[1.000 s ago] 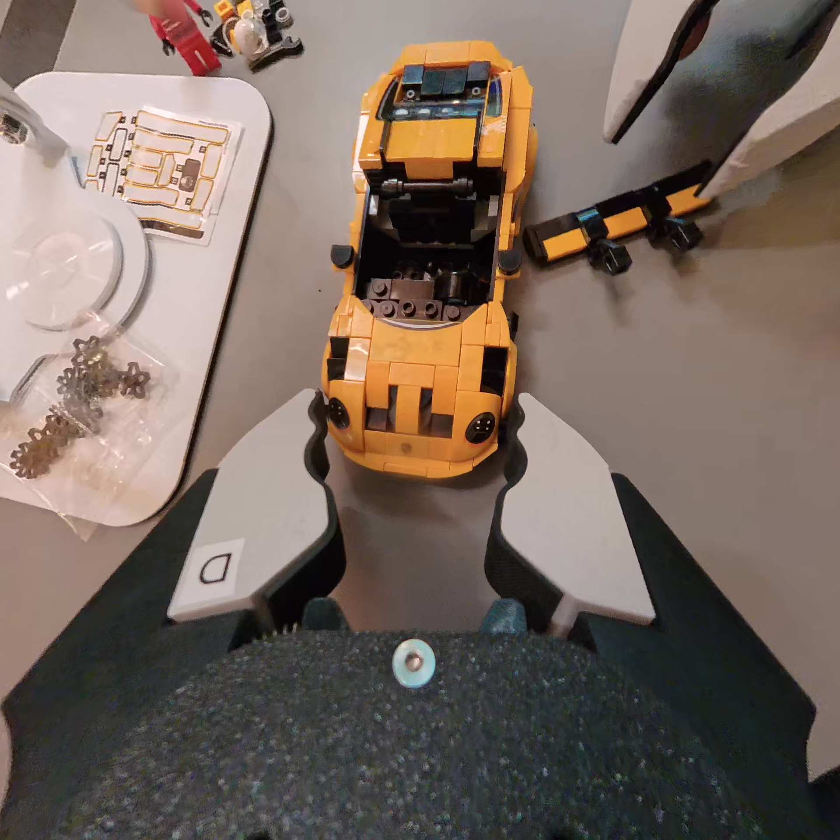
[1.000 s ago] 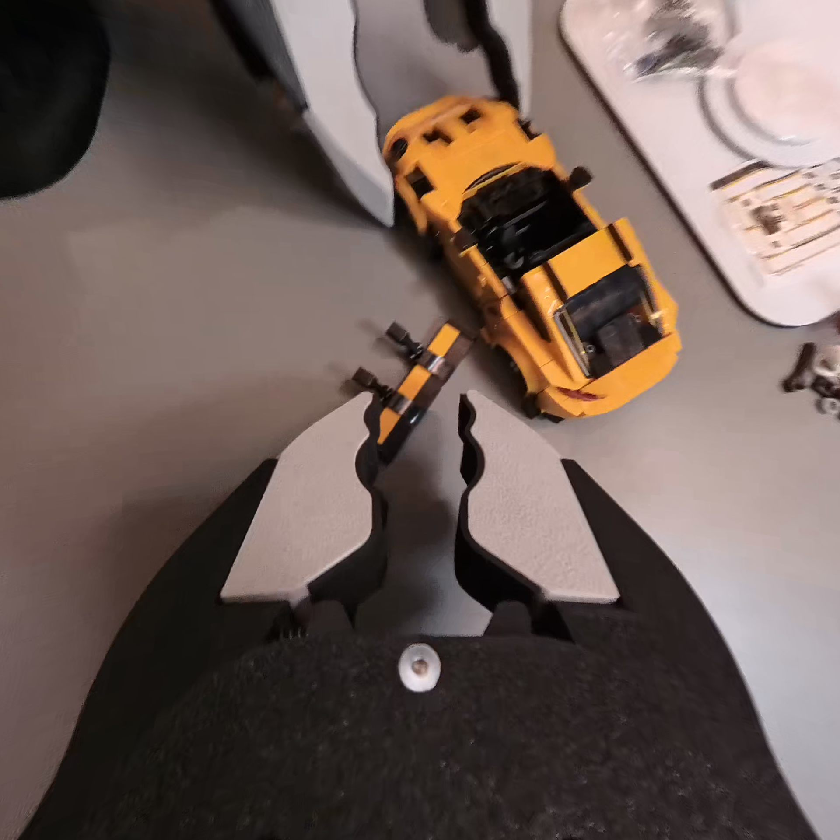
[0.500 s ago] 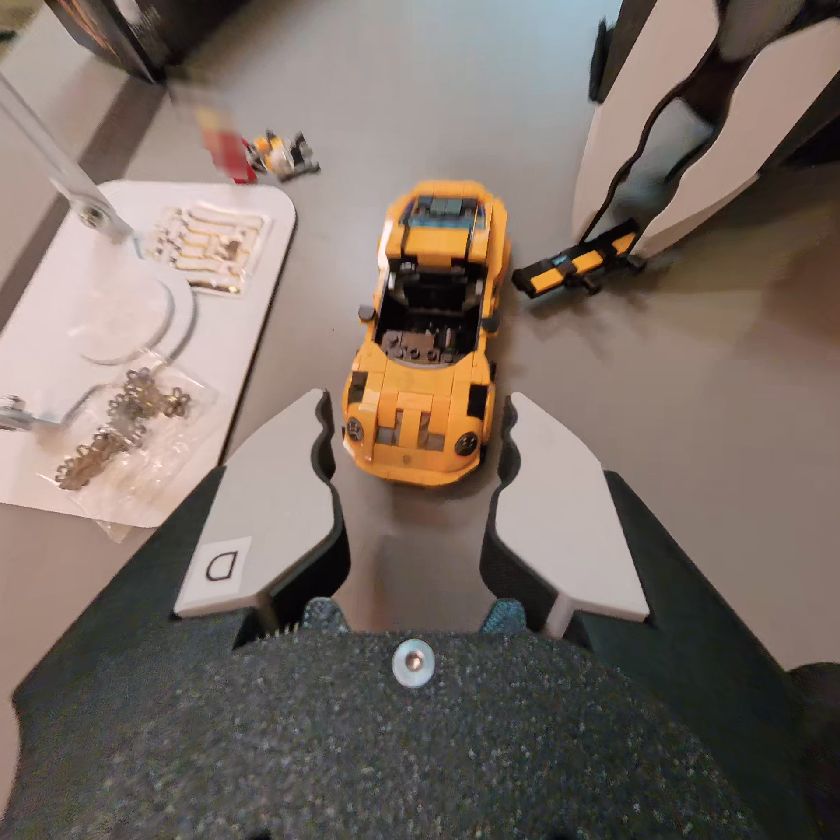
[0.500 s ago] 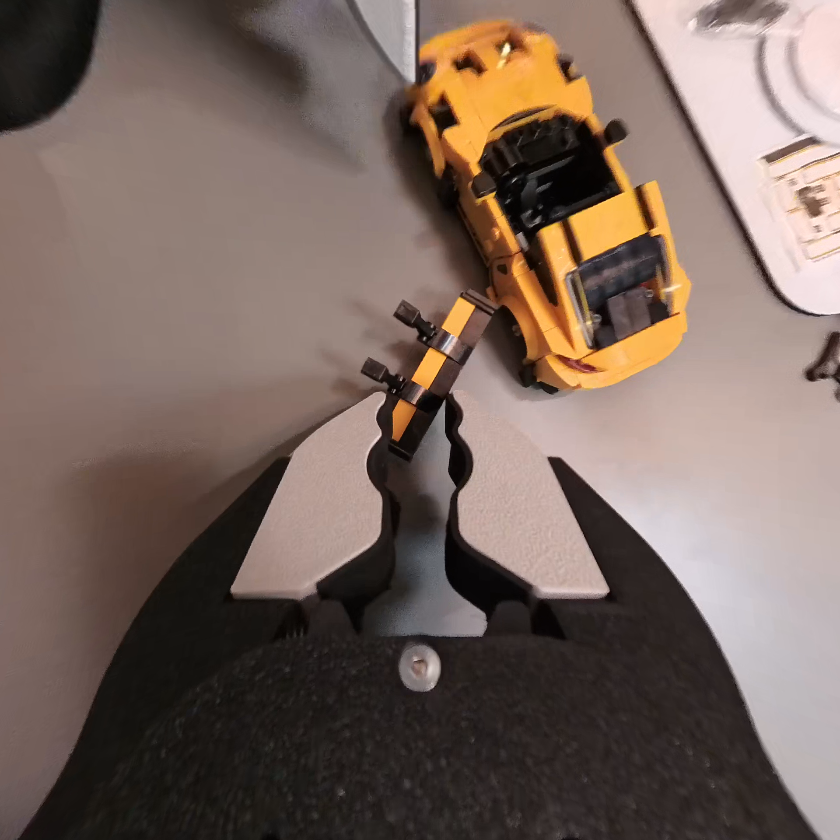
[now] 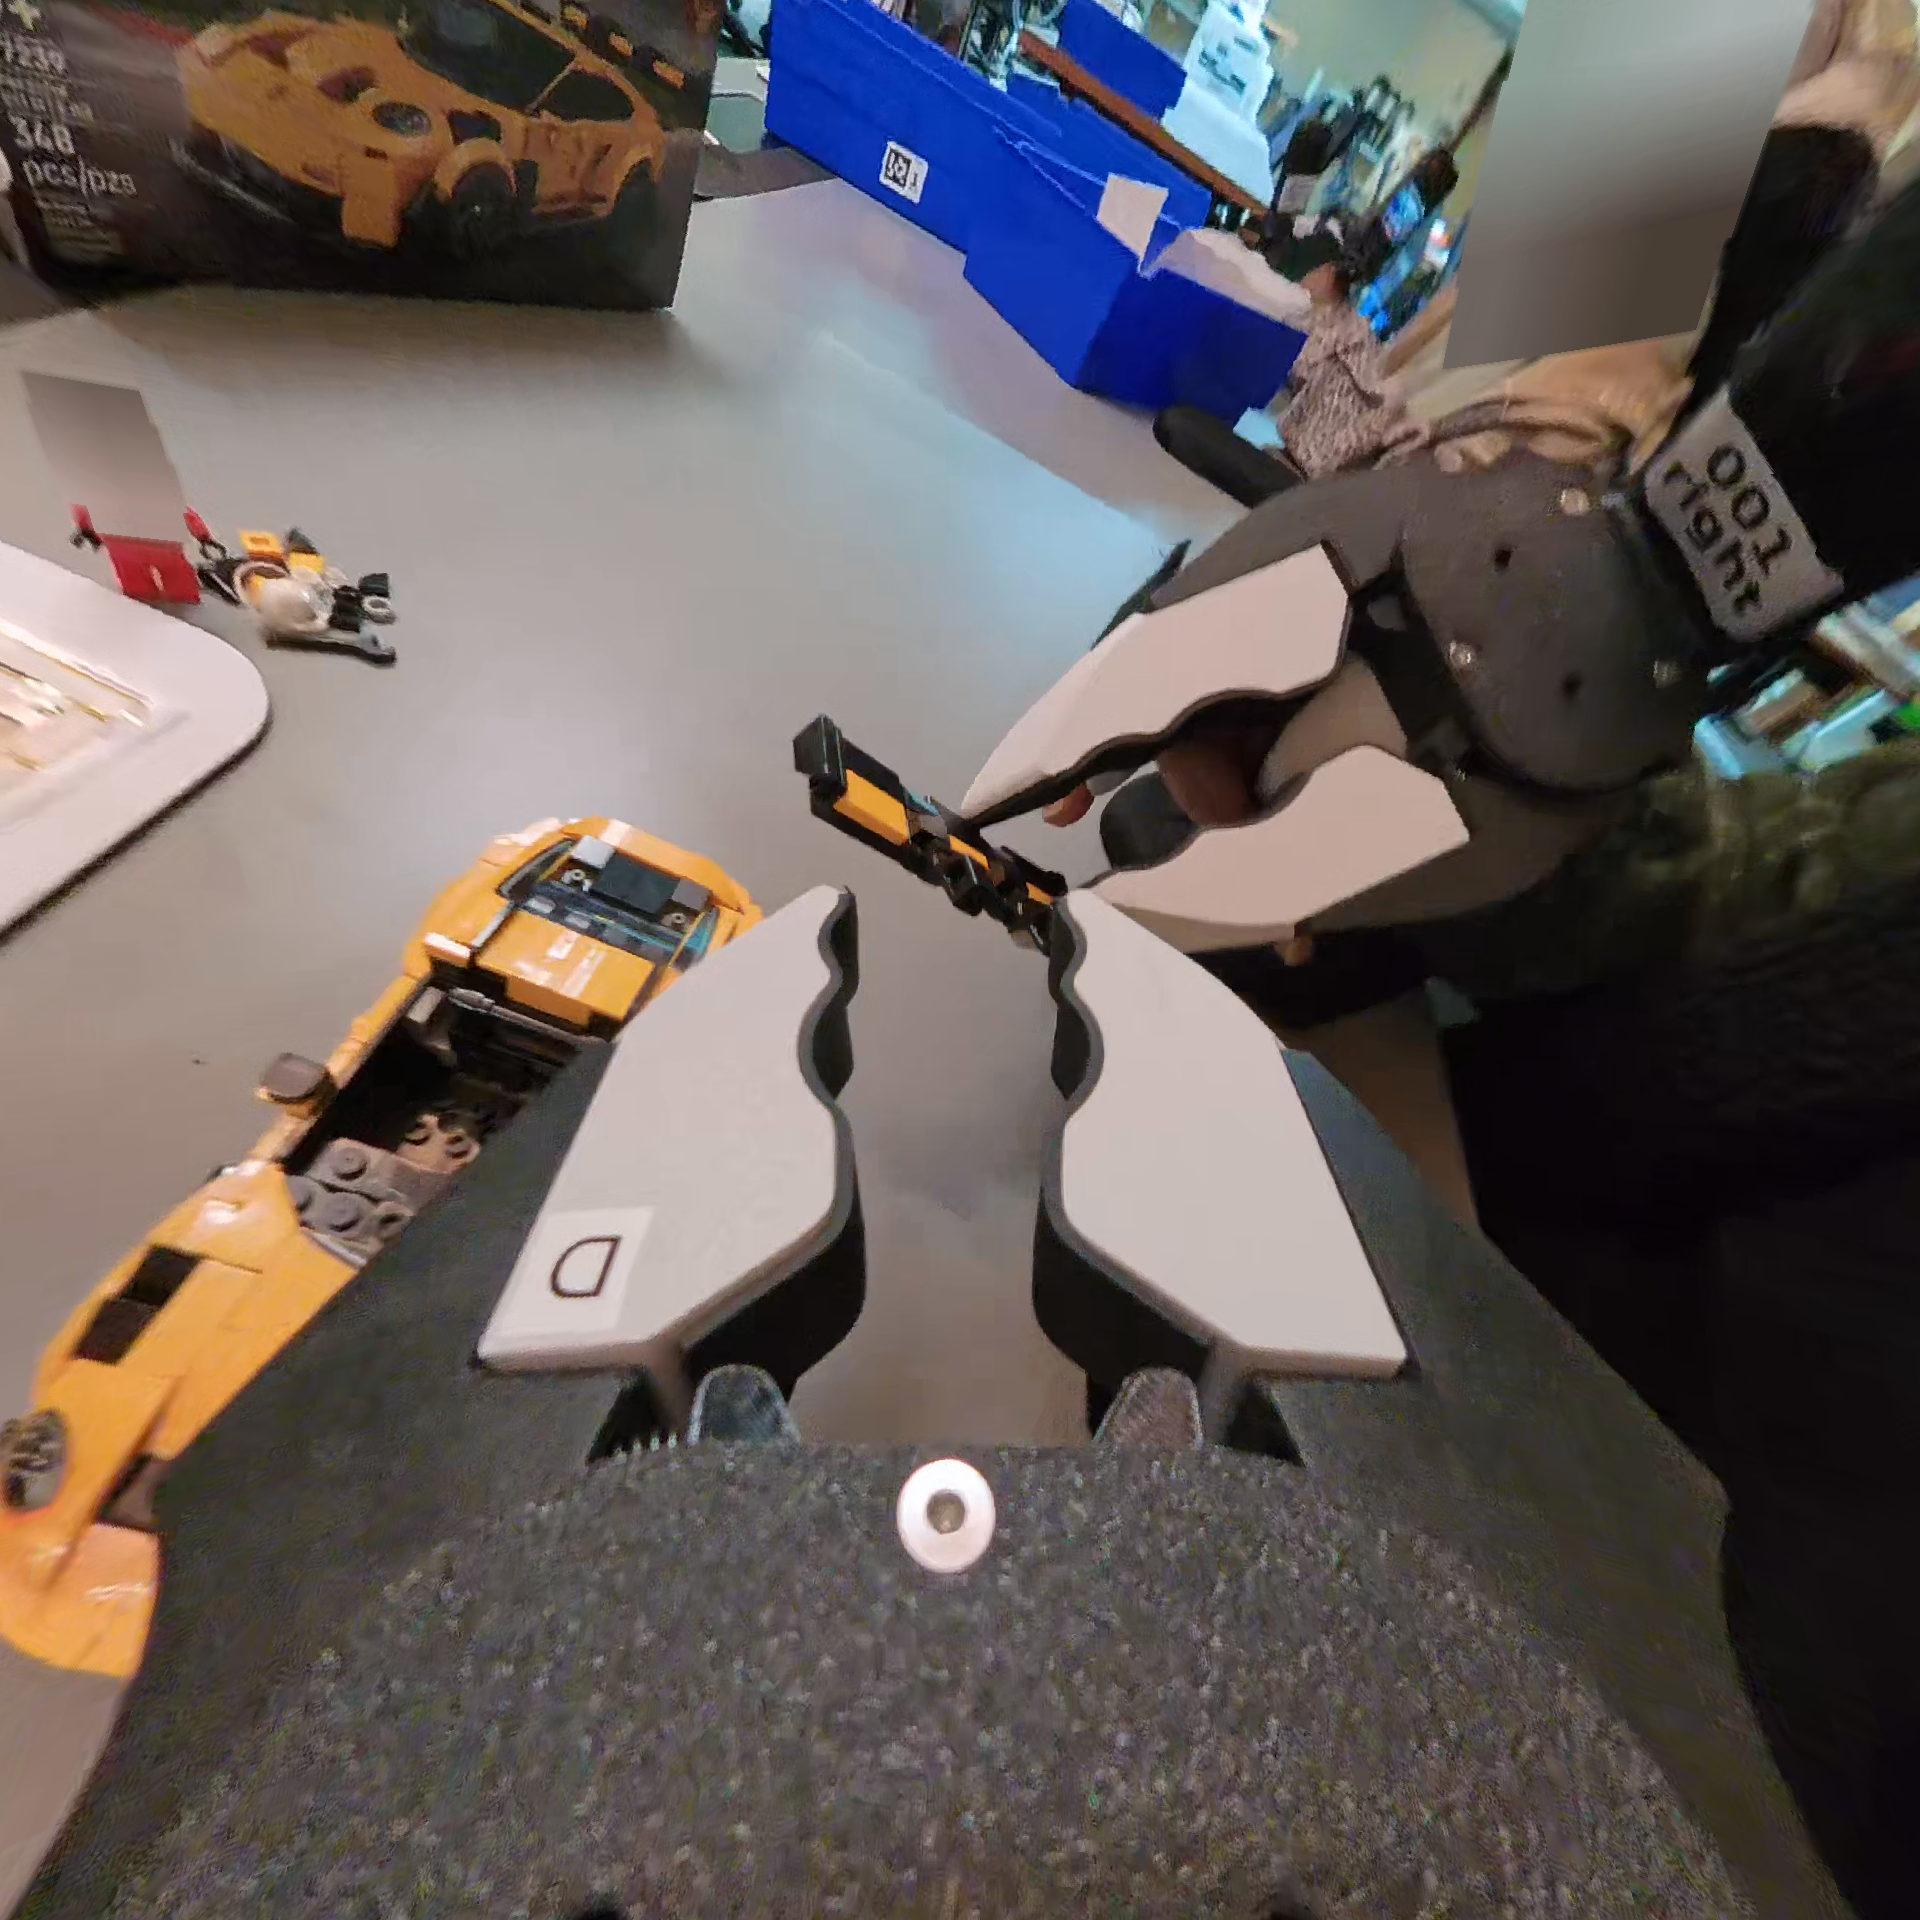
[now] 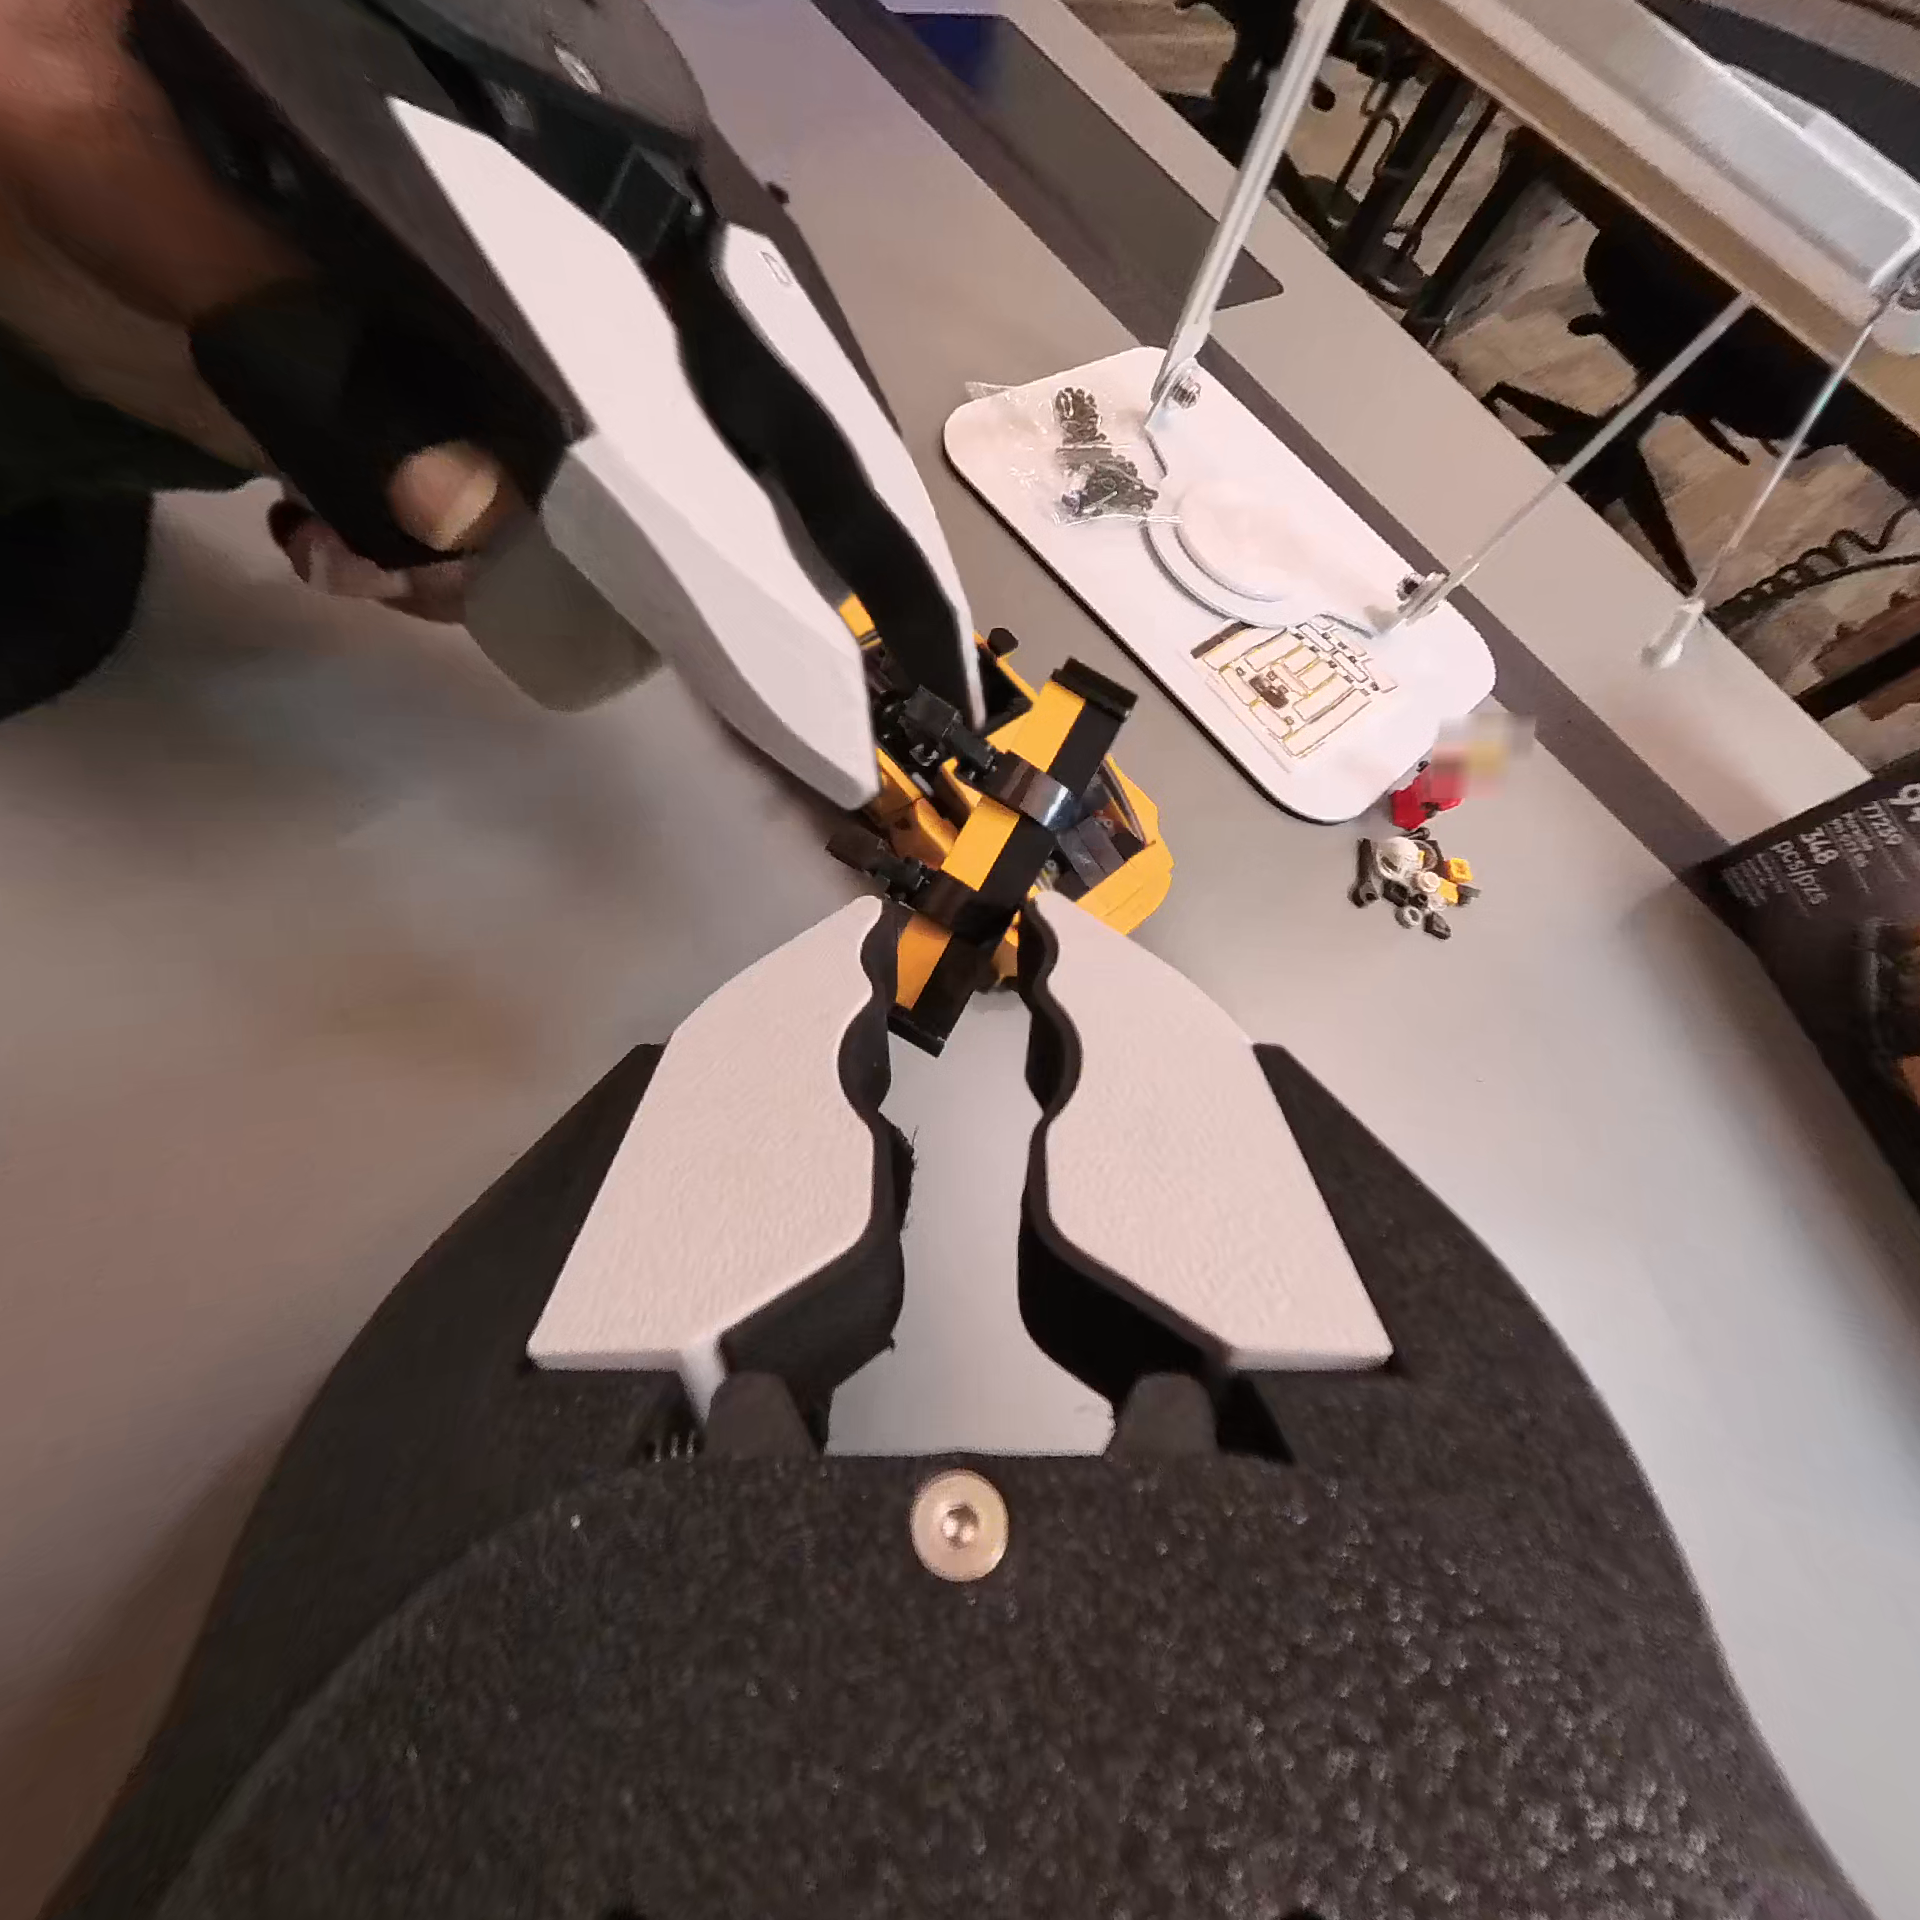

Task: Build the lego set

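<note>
The right gripper is clamping the near end of a yellow-and-black spoiler piece, its jaws narrowed onto the strip, which is slanting up and away from the fingertips, clear of the grey table. In the left wrist view the same spoiler piece is sticking out of the right gripper toward the upper left, well above the tabletop, with its small black pegs pointing down toward the left gripper. The left gripper is hovering with its jaws moderately parted and nothing between them; its right fingertip is sitting just beside the pegged end of the spoiler, though whether it is touching cannot be told. Seen from the right wrist view, the left gripper is reaching in from the upper left, a person's hand wrapping its handle. Below and to the left of the grippers, the yellow lego car is resting on the table with its roof off and black interior studs showing. Farther back, a small heap of loose lego parts is lying beside a red minifigure piece. A white tray is holding a sticker sheet and a clear bag of dark parts. At the far edge the lego box is standing upright.
</note>
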Tool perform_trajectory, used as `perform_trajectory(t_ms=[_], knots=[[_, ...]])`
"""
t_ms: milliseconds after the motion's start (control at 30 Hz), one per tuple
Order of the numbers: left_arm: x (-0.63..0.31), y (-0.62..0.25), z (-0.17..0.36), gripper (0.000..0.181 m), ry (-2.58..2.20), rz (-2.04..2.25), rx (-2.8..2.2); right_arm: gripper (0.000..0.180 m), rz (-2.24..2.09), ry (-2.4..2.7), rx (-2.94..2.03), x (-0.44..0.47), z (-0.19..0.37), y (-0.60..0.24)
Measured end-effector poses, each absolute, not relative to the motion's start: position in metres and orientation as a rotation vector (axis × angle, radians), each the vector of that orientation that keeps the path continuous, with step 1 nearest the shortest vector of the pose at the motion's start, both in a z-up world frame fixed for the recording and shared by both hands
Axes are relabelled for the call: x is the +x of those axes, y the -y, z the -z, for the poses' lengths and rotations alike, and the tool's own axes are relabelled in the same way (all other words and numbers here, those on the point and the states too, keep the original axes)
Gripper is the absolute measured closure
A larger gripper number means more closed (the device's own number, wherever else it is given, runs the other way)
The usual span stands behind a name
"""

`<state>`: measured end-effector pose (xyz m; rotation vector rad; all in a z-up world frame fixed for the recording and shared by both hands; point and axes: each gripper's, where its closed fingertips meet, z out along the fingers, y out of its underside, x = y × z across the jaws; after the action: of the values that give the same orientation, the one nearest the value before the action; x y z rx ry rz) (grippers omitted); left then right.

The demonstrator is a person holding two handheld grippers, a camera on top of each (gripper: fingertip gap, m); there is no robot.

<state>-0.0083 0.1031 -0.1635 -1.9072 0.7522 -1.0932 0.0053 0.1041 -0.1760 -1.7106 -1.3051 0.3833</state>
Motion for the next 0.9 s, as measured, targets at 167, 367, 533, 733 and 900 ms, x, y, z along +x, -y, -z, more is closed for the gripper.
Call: perform_trajectory(t_ms=[167, 367, 533, 733, 900], knots=[[-0.008, -0.106, 0.166, 0.158, -0.678, 1.114, -1.934, 0.158, -0.354, 1.322, -1.664, -0.001, 0.177, -0.099], [-0.014, -0.108, 0.173, 0.166, -0.64, 1.129, -1.998, 0.16, -0.354, 1.292, -1.642, -0.003, 0.175, -0.103], [-0.016, -0.104, 0.167, 0.168, -0.739, 1.108, -1.937, 0.155, -0.49, 1.272, -1.64, -0.009, 0.172, -0.098], [-0.017, -0.087, 0.153, 0.168, -0.997, 1.027, -1.755, 0.147, -0.876, 1.325, -1.625, -0.012, 0.156, -0.08], [-0.015, -0.075, 0.146, 0.168, -1.12, 0.95, -1.642, 0.156, -1.127, 1.449, -1.636, -0.02, 0.159, -0.065]])
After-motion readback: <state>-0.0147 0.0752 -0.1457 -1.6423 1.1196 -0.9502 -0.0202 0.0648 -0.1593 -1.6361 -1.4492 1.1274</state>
